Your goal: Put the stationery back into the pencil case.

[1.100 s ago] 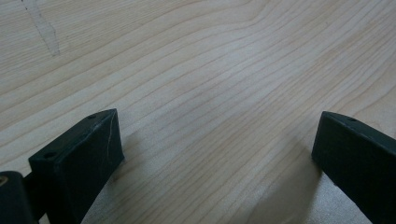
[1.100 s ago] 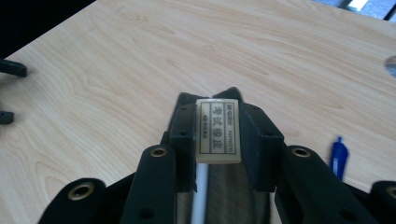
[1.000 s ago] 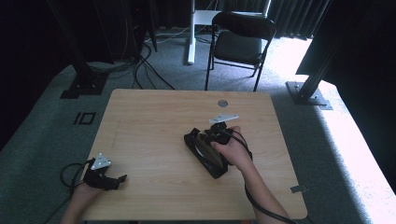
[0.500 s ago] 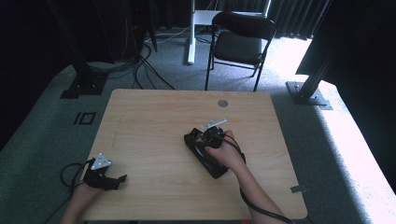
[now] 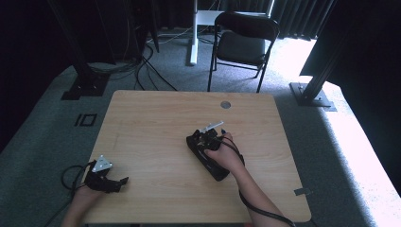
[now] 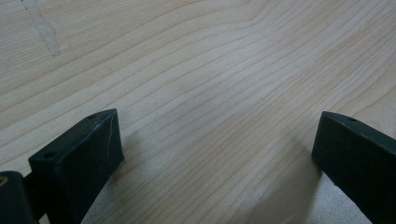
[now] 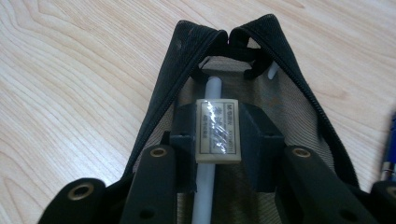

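Left gripper [image 5: 124, 181]: near left corner of the table [image 5: 156, 118], low over the bare wood; jaws released and spread wide, only wood grain between them in the left gripper view.
Left hand [image 5: 85, 193]: at the near edge, holding that gripper, its cable looping off to the left.
Right gripper [image 7: 218, 140]: right of centre, reaching into the open pouch; jaws clenched on the eraser, one pad on each long side.
Eraser [image 7: 217, 131]: small, pale, in a shiny printed wrapper, gripped just above the pouch's inside.
Pencil case [image 5: 206, 158]: black zip pouch lying slantwise near the table's middle, unzipped, its mouth gaping.
White stick [image 7: 208, 140]: lies lengthwise inside the pouch, under the eraser.
Blue pen [image 7: 388, 149]: on the table just right of the pouch.
Chair [image 5: 243, 42]: black, folding, beyond the far edge.
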Demonstrator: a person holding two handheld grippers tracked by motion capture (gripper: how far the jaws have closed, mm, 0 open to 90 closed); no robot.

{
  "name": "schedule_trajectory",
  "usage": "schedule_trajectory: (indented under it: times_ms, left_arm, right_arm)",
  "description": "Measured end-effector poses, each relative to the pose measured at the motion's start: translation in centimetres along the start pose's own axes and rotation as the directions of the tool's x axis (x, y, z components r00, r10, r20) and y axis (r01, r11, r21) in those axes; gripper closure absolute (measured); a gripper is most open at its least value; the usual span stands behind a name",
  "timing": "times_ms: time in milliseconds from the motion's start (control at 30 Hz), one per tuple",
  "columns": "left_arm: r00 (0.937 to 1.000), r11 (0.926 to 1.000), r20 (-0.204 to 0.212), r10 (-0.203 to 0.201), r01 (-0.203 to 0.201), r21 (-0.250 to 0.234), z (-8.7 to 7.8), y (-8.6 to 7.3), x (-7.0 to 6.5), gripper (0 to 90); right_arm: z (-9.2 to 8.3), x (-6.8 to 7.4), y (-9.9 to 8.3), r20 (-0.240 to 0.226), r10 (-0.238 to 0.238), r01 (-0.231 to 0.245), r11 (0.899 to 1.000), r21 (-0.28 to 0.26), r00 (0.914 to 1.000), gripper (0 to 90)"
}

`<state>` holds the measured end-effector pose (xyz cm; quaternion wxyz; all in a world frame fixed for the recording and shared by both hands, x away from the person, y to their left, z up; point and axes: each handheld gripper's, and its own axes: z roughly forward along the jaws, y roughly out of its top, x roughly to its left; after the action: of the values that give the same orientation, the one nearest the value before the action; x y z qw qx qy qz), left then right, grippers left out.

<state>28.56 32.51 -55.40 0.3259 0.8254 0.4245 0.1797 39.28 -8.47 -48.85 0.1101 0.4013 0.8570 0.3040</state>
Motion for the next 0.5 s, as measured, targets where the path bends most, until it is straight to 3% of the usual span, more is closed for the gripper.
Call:
schedule_trajectory:
  times_ms: [100, 233, 500]
  left_arm:
    - [1.0, 1.0, 0.0, 0.0, 0.0, 0.0, 0.0, 0.0, 0.0, 2.1]
    - [1.0, 1.0, 0.0, 0.0, 0.0, 0.0, 0.0, 0.0, 0.0, 2.1]
    - [1.0, 1.0, 0.0, 0.0, 0.0, 0.0, 0.0, 0.0, 0.0, 2.1]
  right_arm:
    - [0.0, -0.1, 0.0, -0.022, 0.023, -0.023, 1.0, 0.003, 0.9995, 62.0]
    - [-0.3, -0.2, 0.0, -0.024, 0.015, -0.015, 1.0, -0.002, 0.9996, 62.6]
    - [-2.8, -0.8, 0.2, -0.049, 0.037, -0.042, 0.994, -0.099, 0.9981, 60.9]
